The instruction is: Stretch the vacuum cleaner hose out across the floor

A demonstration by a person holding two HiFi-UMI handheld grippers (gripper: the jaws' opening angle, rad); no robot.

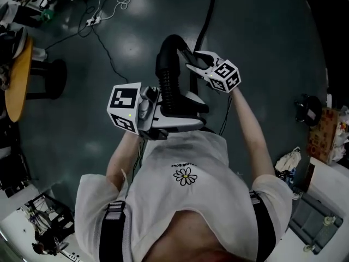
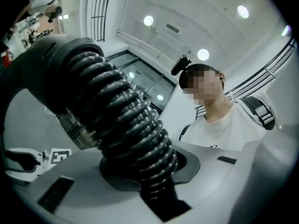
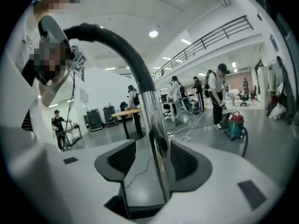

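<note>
Black ribbed vacuum hose (image 1: 168,83) (image 2: 126,120) stands up just in front of the person's white T-shirt with a daisy print (image 1: 185,176), off the floor. It rises away from the T-shirt and bends over into a smooth black curved elbow (image 1: 174,41) (image 3: 112,38).

The left hand-held gripper (image 1: 182,116) (image 2: 149,171), close against the T-shirt's upper hem in the head view, is clamped on the hose's lower end. In the left gripper view the ribs fill the space between the two dark pads, which sit against both sides of the hose.

The right hand-held gripper (image 1: 194,61) (image 3: 149,167) is farther from the T-shirt, up and to the right of it in the head view, with its jaws pointing left towards the elbow. Its jaws stand apart around a shiny chrome tube (image 3: 156,134) that comes down from the elbow. A gap shows between the left pad and the tube, so the tube is not pinched.

Beyond the T-shirt lies the dark grey glossy floor (image 1: 262,31), with a white cable (image 1: 103,10) lying on it far up and left of the T-shirt. In the right gripper view a red and teal vacuum canister (image 3: 236,125) stands on the floor in the distance, with a bending person (image 3: 218,94) beside it.
</note>
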